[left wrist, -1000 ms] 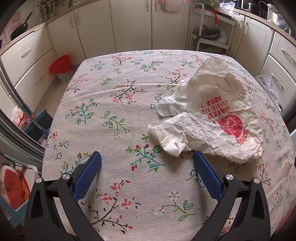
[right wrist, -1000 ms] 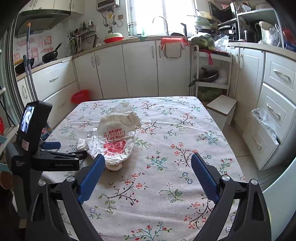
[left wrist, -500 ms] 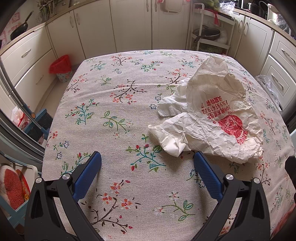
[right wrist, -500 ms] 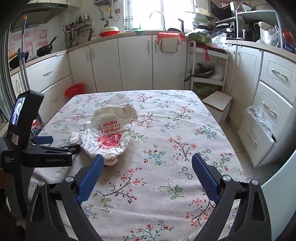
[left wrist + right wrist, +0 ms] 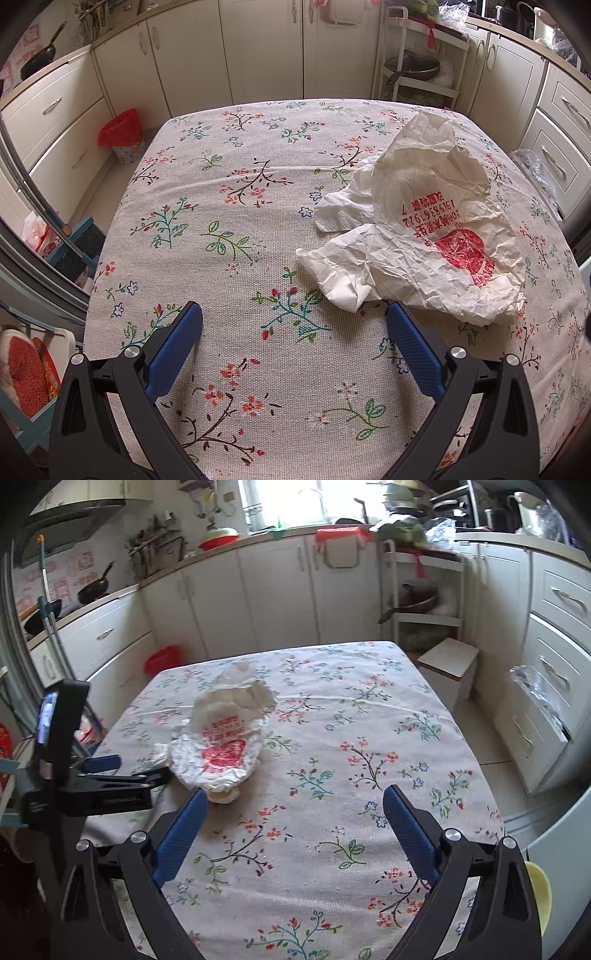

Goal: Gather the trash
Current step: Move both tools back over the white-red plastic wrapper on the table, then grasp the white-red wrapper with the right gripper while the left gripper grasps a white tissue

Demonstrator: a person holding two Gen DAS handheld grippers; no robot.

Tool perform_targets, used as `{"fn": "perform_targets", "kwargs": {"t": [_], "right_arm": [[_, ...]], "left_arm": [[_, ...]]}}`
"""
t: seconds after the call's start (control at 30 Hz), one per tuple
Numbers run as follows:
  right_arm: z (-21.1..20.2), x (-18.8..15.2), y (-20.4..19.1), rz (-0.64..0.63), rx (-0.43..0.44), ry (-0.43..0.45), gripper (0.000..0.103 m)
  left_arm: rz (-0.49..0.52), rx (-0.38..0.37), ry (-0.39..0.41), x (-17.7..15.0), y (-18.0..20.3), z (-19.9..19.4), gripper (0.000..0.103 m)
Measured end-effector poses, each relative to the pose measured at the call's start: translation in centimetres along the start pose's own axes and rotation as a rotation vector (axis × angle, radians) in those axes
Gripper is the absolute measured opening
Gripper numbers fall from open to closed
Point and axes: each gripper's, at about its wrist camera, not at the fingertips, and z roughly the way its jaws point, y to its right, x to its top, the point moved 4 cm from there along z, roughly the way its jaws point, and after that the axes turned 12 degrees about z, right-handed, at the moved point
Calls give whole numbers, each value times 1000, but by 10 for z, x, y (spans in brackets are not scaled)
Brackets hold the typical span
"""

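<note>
A crumpled white paper bag with red print (image 5: 424,229) lies on the floral tablecloth (image 5: 229,206), with a white napkin (image 5: 341,214) tucked against its far left side. My left gripper (image 5: 293,314) is open and empty, low over the cloth just in front of the bag's near corner. In the right wrist view the bag (image 5: 225,738) sits left of centre. My right gripper (image 5: 293,797) is open and empty, above the cloth to the right of the bag. The left gripper (image 5: 110,766) shows there at the bag's left side.
A small bin with a red liner (image 5: 123,134) stands on the floor beyond the table's far left corner. White cabinets (image 5: 273,594) line the back and right walls. A white rack with a pan (image 5: 421,602) and a low white stool (image 5: 448,662) stand beyond the far right corner.
The right gripper has moved forward and turned, so the table and bag look nearer in its view. The left gripper and the bag have not moved.
</note>
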Motion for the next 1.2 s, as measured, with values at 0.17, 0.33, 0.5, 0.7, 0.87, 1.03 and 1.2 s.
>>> {"fn": "perform_targets", "kwargs": {"t": [0.17,0.33,0.5,0.7,0.87,1.03,1.2], "right_arm": [[-12,6,-6,-20,73,-10,93],[-7,2,-10,-25,123,-104,93],[-4,-1,-16,-128,101,-123,93],[16,-4,-21,-160,97,-179,93],[32,-10,-41,-284,60,-169,93],[50,-18,-71,-406,54,-163,93],[81,-19,-77,-415,20,-218,87]], "left_arm": [[0,0,0,0,0,0,96],[0,0,0,0,0,0,96],[-1,0,4,0,-1,0,96],[3,0,-2,-1,0,-1,96],[-111,-69,-22,-9,-31,-15,95],[-165,-29,28,-10,-53,-32,95],[-178,-52,86,-2,-55,-46,95]]}}
